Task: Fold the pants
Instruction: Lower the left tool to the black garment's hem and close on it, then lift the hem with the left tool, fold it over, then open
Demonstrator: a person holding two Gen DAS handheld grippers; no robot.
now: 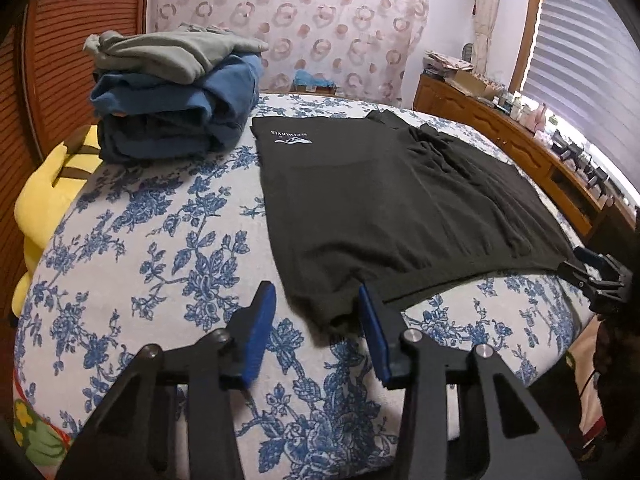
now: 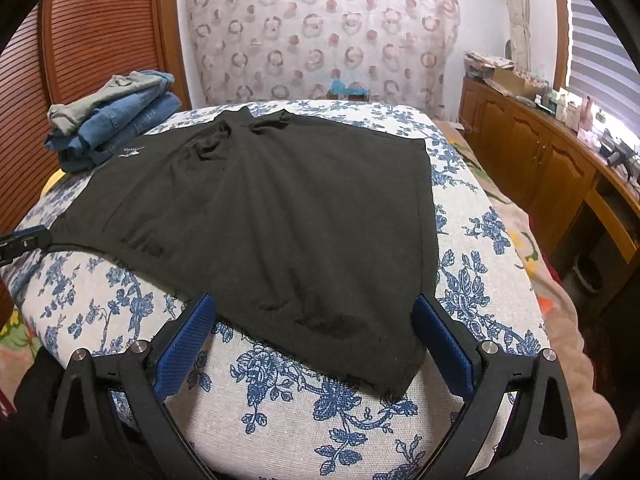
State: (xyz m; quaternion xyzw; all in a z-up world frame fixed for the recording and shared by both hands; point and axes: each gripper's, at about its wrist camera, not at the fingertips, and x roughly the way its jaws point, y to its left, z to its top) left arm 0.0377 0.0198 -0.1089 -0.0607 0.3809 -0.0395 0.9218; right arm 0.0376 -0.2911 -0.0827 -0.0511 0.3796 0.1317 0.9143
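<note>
- We have the black pants (image 2: 280, 216) spread flat on the bed (image 2: 472, 292), first fold not yet begun.
- Our left tongs (image 1: 316, 320) and right tongs (image 2: 316, 344) gape, empty, at the near hem.
- Next we should pinch both hem corners.

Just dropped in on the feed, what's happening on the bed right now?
A person with a gripper in each hand is working on the black pants, which lie spread flat on the floral bedspread. The left gripper is open at the near left corner of the fabric; the right gripper is open wide around the near right corner. Neither has closed on the cloth yet. A stack of folded clothes sits at the far left of the bed.
</note>
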